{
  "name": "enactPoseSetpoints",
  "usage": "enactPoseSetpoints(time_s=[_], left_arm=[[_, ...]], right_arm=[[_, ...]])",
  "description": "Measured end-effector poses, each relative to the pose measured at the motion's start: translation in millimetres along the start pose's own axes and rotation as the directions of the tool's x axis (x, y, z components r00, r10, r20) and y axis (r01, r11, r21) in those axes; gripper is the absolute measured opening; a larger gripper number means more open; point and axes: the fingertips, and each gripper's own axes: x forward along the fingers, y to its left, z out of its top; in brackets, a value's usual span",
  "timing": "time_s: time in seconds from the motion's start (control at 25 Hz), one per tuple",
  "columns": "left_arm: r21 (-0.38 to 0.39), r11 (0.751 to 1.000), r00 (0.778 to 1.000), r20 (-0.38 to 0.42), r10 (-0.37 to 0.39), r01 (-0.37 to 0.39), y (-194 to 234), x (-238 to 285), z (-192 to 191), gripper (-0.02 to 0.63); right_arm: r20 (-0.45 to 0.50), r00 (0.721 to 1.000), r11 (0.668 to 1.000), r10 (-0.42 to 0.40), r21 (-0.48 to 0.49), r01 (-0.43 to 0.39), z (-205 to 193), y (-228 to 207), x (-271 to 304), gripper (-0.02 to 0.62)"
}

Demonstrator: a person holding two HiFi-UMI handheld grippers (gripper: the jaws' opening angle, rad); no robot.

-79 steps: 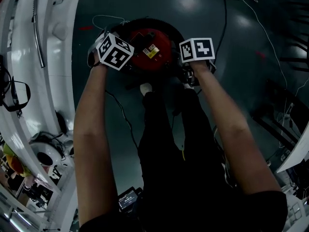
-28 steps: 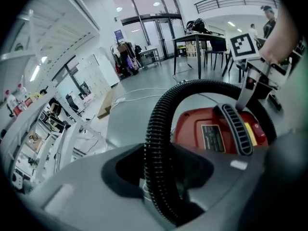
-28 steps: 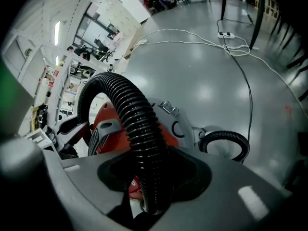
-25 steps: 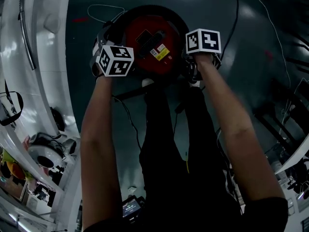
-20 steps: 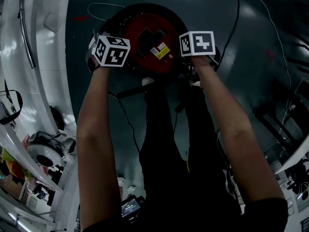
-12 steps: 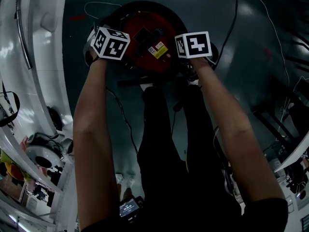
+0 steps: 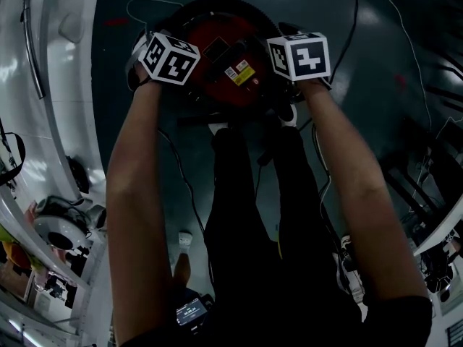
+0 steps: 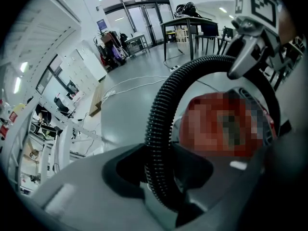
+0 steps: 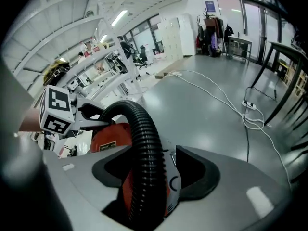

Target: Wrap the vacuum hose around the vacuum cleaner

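The vacuum cleaner [image 7: 228, 60] is a round canister with a red top, standing on the dark floor in front of the person's feet. Its black ribbed hose [image 8: 159, 138] arcs around the canister. My left gripper [image 8: 161, 174] is at the canister's left side, shut on the hose. My right gripper [image 9: 154, 177] is at the right side. Its jaws have just been opening, and the hose [image 9: 144, 153] runs between them with a gap to the right jaw. Both marker cubes [image 7: 168, 58] [image 7: 299, 56] hide the fingertips in the head view.
White cables [image 9: 216, 93] trail across the glossy floor, and a black cord [image 7: 184, 179] runs past the person's legs [image 7: 246, 215]. White shelving [image 7: 43, 85] lines the left. Black table legs [image 9: 276, 81] stand at the right; a table with chairs [image 8: 192, 28] stands further off.
The right gripper's cube has shifted to the right and up along the canister's rim and has rolled. The left gripper's cube stays at the left rim.
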Motion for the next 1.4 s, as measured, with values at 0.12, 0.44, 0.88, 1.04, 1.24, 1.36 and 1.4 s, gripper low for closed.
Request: enactPoseSetpoints(time_s=[0.12, 0.44, 0.88, 1.04, 1.24, 1.36, 1.4], left_arm=[[0.015, 1.000, 1.000, 0.008, 0.000, 0.000, -0.1, -1.8, 0.6, 0.164], [0.014, 1.000, 0.999, 0.033, 0.006, -0.007, 1.9, -5.4, 0.4, 0.162], [0.189, 0.982, 1.000, 0.027, -0.002, -0.003, -2.6, -13.3, 44.6, 0.160], [0.256, 0.967, 1.000, 0.023, 0.010, -0.016, -10.0, -9.0, 53.2, 0.160], [0.293, 0.955, 0.998, 0.047, 0.044, -0.056, -16.1, -1.6, 52.7, 0.163], [0.292, 0.954, 0.997, 0.057, 0.050, -0.064, -18.0, 3.4, 51.3, 0.166], [0.294, 0.954, 0.997, 0.062, 0.050, -0.066, -18.8, 4.5, 51.0, 0.166]], right_arm=[[0.005, 1.000, 0.997, 0.027, -0.074, -0.027, 19.4, 8.3, 5.4, 0.281], [-0.054, 0.999, 0.963, 0.005, -0.270, -0.019, 34.7, 27.5, 23.7, 0.178], [-0.078, 0.992, 0.995, 0.095, 0.025, -0.094, 2.9, 9.8, 7.3, 0.173], [-0.071, 0.991, 0.988, 0.112, 0.112, -0.104, -12.1, 5.4, 9.5, 0.173], [-0.096, 0.989, 0.987, 0.108, 0.132, -0.095, -23.1, -4.7, 21.0, 0.179], [-0.110, 0.988, 0.988, 0.109, 0.118, -0.096, -26.6, -8.7, 28.6, 0.189], [-0.112, 0.988, 0.989, 0.110, 0.116, -0.097, -28.1, -9.6, 30.9, 0.189]])
